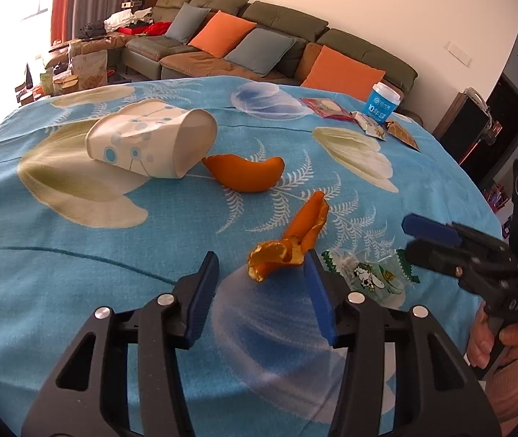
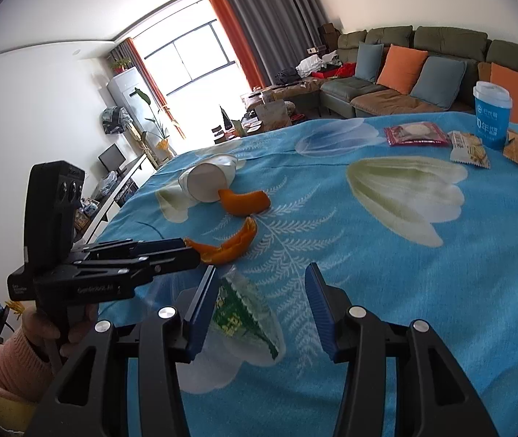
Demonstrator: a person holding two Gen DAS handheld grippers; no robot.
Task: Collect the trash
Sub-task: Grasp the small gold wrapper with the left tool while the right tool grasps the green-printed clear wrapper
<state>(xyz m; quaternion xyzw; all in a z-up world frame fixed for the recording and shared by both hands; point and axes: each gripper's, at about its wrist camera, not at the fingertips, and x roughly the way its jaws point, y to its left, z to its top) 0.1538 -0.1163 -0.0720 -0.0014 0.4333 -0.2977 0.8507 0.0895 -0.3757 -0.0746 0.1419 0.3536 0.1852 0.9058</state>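
Trash pickup barely begun: left hand-held gripper [image 1: 261,293] part-open, empty, w/ near orange peel [image 1: 290,245] just ahead; right hand-held gripper [image 2: 259,309] part-open over clear wrapper [image 2: 246,315], not gripping. Tipped paper cup [image 1: 151,142], 2nd peel [image 1: 246,173], far packets still on blue-covered counter [image 1: 77,247].

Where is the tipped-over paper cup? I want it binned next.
In the left wrist view the paper cup lies on its side at upper left on the blue blanket, its open mouth beside an orange peel.

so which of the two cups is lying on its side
The white paper cup beside the orange peel; the blue cup by the wrappers stands upright.
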